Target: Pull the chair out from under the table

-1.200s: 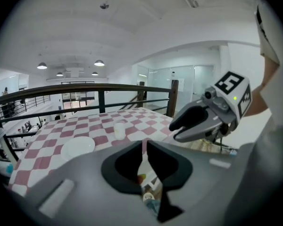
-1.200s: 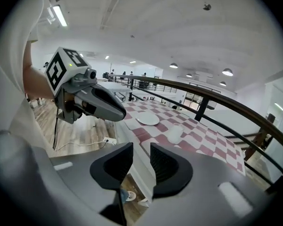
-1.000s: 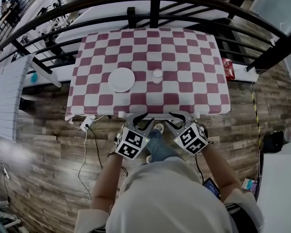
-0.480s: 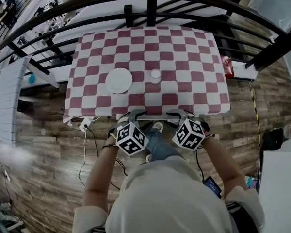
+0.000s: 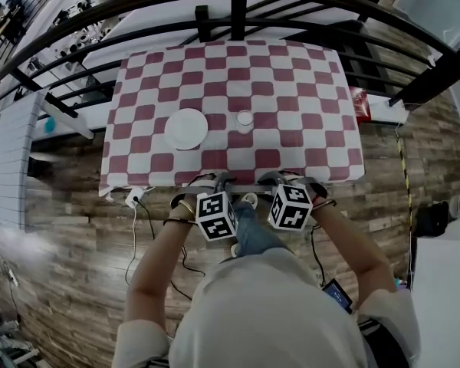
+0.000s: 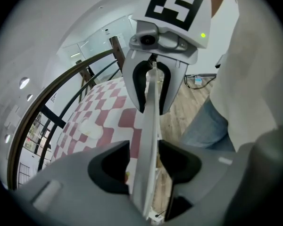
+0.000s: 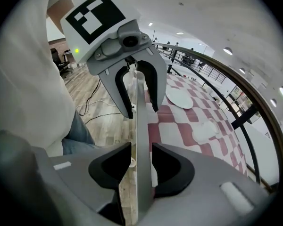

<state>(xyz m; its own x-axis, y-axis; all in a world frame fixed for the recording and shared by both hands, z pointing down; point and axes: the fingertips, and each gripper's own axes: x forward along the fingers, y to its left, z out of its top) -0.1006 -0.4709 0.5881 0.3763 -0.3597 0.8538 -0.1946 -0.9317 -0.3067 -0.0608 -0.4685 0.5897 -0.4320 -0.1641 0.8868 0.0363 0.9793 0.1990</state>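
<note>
The chair shows only as a thin grey top rail (image 5: 247, 184) at the near edge of the red-and-white checked table (image 5: 307, 75); the rest is hidden under the cloth and by my arms. My left gripper (image 5: 211, 181) and right gripper (image 5: 280, 181) sit side by side over this rail, pointing steeply down. In the left gripper view the rail (image 6: 148, 126) runs between my left gripper's (image 6: 144, 149) wide jaws, with gaps on both sides. In the right gripper view the rail (image 7: 142, 126) passes between my right gripper's (image 7: 141, 149) jaws, close to them but not clamped.
A white plate (image 5: 187, 128) and a small white cup (image 5: 245, 118) stand on the table. A dark curved railing (image 5: 238, 10) runs behind it. A power strip with cables (image 5: 134, 198) lies on the wooden floor at the left, and the person's legs are right behind the chair.
Both grippers have sunk onto the chair rail and rolled, so their marker cubes have turned and moved closer to the table edge. The table things have not moved.
</note>
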